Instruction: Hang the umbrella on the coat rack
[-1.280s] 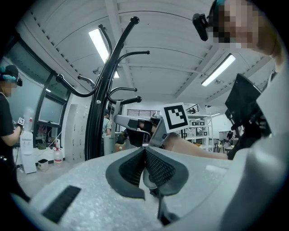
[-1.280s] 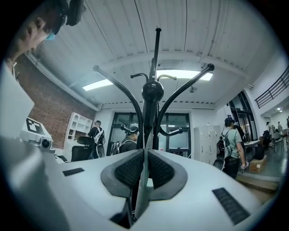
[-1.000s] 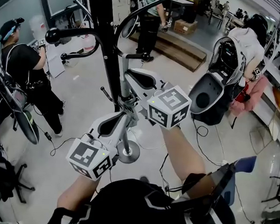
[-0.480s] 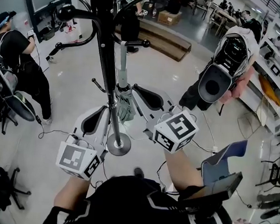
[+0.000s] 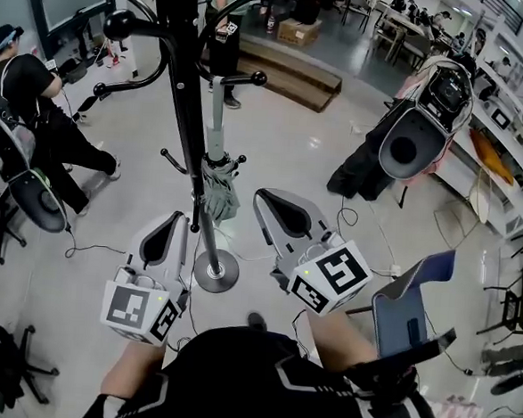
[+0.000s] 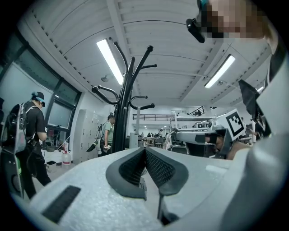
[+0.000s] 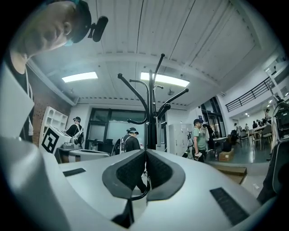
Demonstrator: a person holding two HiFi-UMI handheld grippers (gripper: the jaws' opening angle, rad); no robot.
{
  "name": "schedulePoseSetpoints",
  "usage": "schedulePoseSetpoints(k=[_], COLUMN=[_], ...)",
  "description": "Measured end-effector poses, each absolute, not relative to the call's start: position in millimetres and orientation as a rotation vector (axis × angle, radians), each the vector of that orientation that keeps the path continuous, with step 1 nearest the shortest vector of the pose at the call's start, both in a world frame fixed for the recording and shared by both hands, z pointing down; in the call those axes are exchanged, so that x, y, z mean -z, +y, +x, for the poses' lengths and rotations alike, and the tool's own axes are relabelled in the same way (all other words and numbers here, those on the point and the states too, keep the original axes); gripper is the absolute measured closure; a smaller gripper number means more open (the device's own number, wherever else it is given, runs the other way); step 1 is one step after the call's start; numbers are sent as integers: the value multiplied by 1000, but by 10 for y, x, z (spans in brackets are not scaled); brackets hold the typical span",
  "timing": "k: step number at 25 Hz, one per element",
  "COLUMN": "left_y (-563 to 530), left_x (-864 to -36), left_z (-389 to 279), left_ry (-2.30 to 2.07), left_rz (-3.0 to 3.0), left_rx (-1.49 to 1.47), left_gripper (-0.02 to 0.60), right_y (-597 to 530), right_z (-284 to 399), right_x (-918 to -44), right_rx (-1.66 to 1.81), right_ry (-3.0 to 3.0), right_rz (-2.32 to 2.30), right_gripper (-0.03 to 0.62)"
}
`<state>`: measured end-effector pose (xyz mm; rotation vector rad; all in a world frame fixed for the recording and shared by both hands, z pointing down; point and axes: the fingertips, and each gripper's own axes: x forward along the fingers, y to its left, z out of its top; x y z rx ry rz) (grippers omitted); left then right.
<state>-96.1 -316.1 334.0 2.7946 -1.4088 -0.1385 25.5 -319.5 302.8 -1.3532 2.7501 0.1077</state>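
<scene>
Hanging: umbrella [image 5: 218, 187] hangs folded just beside the pole [image 5: 185, 127] of the rack [image 5: 122, 26]; its top is up by a lower arm [image 5: 244, 77] and its tip is above the base [image 5: 215, 270]; how the handle catches the arm is too small to tell.
Left hand-held gripper [image 5: 178, 217]: jaws pressed together with nothing between them, by its own view; near the pole, apart from the umbrella.
Right hand-held gripper [image 5: 260, 197]: jaws likewise closed on nothing; to the right of the umbrella, not touching it.
Change: a second ago both hand-held grippers crowded the umbrella at the pole, the right one hard against it; half a second ago they flanked it; now both have drawn back toward the person, and the umbrella hangs unaided.
Meaning: judged from that, the release is done and the rack bears the weight alone; the task looks finished, or all but.
Risk: the hold on the arm is unseen; a knock to the pole on the way out could swing the umbrella off.
Next: probably only clearing both hand-held grippers away; no fresh grasp seems called for.
Surroundings: other people stand about on the floor [image 5: 292, 152]; a boxed step lies beyond the rack.
</scene>
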Motion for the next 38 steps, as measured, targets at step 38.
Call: schedulePoseSetpoints(k=[38], left_y=[-3202], left_x=[-3517], left_z=[-929], left_ry=[-1475], left_rz=[2708], left_rx=[113], left_gripper=[571], right_y=[-3248], right_z=[289], right_x=[-3312], right_rx=[-96], right_ry=[2813], right_rz=[-1399], right_gripper=[585])
